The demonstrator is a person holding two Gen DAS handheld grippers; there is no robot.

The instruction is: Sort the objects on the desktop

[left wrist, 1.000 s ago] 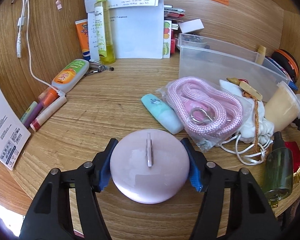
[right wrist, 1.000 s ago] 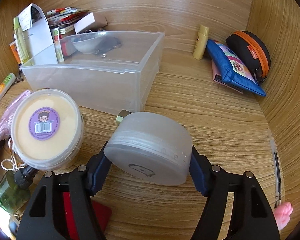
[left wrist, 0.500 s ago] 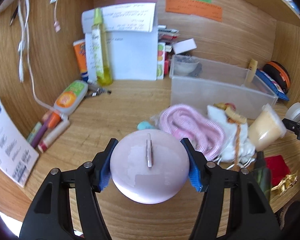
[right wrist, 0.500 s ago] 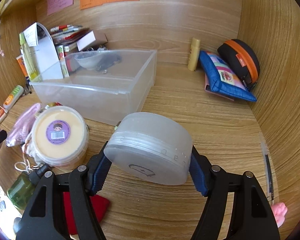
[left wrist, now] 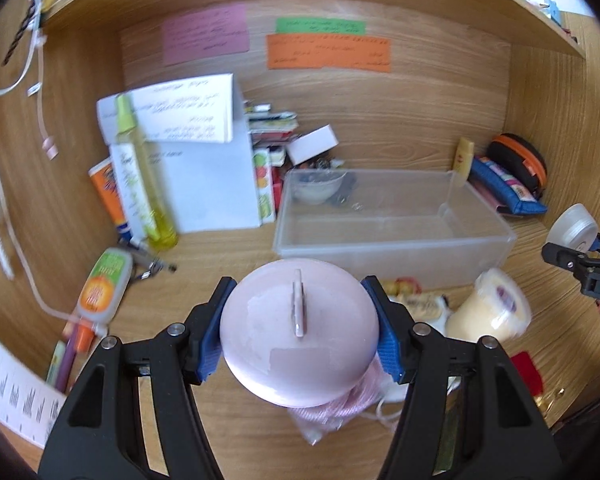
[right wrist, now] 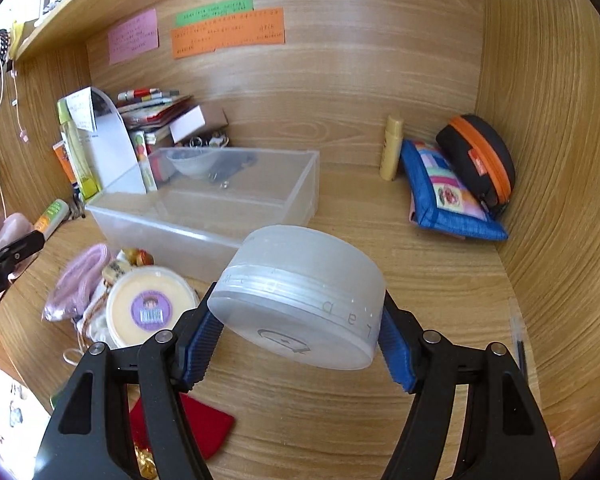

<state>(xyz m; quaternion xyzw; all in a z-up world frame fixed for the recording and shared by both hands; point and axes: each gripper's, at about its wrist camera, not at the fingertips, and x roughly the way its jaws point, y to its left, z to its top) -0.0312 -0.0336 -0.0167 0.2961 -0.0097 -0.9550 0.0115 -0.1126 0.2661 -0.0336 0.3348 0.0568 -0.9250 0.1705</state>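
Both tools have risen since the earlier frames: the table now lies farther below each, and the coloured notes on the back wall have come into view.

Left tool [left wrist: 299, 326] points forward and down, its blue pads [left wrist: 210, 344] clamped on either side of a round pink object [left wrist: 300, 332] with a small upright tab on top. That object sits squarely between the fingers, clear of the table [left wrist: 220, 248]. Directly beyond it stands a clear plastic bin [left wrist: 392, 232]; below it lies a pink rope in a bag [left wrist: 332, 408].

Right tool [right wrist: 300, 344] is likewise angled down, its pads pressed on a frosted round container [right wrist: 304, 296], held tilted and off the table. Ahead and to its left is the same bin [right wrist: 204, 208]; a yellow lidded tub [right wrist: 152, 308] stands on the table just left of the tool. Ahead and right, against the side wall, lean a blue pouch [right wrist: 448, 200] and a black case with an orange zip [right wrist: 480, 160].
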